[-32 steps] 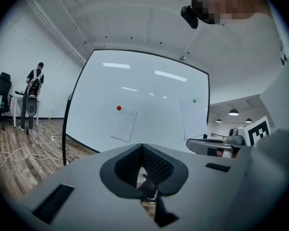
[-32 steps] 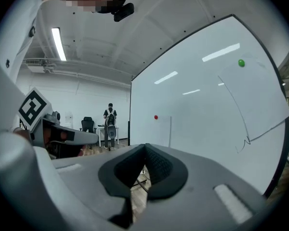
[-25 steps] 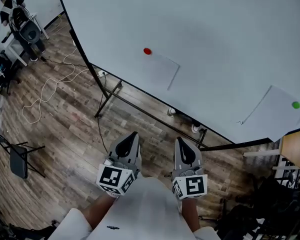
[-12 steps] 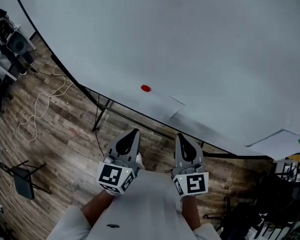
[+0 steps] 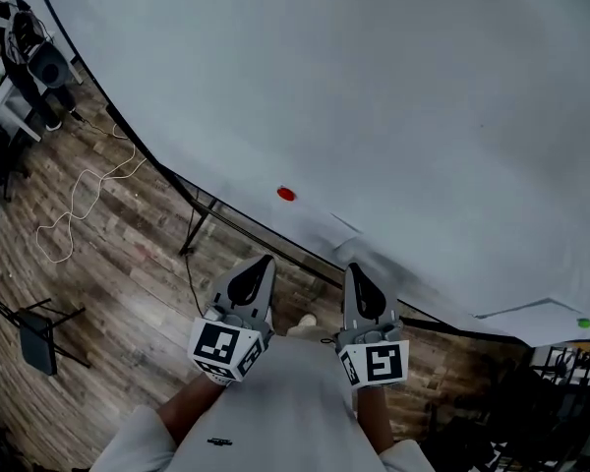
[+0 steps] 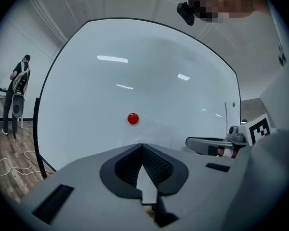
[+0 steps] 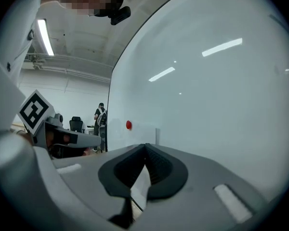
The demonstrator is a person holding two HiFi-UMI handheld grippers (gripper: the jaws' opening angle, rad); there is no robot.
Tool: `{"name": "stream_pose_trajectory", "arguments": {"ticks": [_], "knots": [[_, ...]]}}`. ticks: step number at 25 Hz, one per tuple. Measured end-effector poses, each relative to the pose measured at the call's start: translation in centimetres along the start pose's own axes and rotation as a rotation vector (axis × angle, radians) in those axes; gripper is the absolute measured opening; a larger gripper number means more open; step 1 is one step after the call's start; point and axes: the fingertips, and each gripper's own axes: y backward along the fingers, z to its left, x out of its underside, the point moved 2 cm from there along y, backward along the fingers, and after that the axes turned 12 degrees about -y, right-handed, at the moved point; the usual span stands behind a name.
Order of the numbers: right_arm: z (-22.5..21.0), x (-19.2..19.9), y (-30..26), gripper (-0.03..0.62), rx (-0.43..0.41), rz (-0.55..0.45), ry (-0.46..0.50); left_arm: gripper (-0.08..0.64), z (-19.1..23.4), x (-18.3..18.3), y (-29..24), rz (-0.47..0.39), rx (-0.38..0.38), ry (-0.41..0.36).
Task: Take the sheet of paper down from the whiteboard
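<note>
Head view: looking steeply down a big white whiteboard [image 5: 393, 87] on a black frame, above a brown wood-plank floor [image 5: 118, 264]. On the board, a small round red magnet [image 5: 286, 194] pinning the top left corner of a white sheet of paper [image 5: 324, 222]. Sheet flat against the board, running right and down from the red magnet. Just below the red magnet, left gripper [image 5: 265, 261] and right gripper [image 5: 353, 268] side by side, tips toward the board, not touching the sheet. Far right of the red magnet, a green magnet [image 5: 583, 323] on a second white sheet [image 5: 531, 315]. Left of the red magnet, a looped white cable [image 5: 79, 200] on the floor.

Left gripper view: jaws closed tip to tip, nothing between them. Red magnet [image 6: 133, 118] just above the tips, sheet of paper [image 6: 156, 131] to its right and below. Right gripper [image 6: 190, 142] further right of the red magnet.

Right gripper view: jaws likewise closed and empty. Red magnet [image 7: 129, 124] up and left of the tips, sheet of paper [image 7: 143, 129] just right of it, on the board. Left of the red magnet, the left gripper [image 7: 94, 139] and a standing person [image 7: 101, 117] in the background.
</note>
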Motion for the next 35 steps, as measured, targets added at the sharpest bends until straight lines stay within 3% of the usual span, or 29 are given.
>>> {"name": "stream_pose_trajectory", "arguments": {"ticks": [11,26,35], "knots": [[-1.2,-1.0,-0.7,0.003,0.002,-0.070,-0.031,0.006,-0.6,-0.9,-1.5,-0.004,-0.019,-0.021],[-0.7,-1.7,-2.9,0.095,0.017,-0.106,-0.002,0.006,-1.1,-0.9,-2.0,0.000,-0.021,-0.013],[-0.5,-2.7,-3.6,0.095,0.027,-0.134,-0.013,0.006,-0.9,-0.7,-1.3,0.009,-0.036,-0.006]]}}
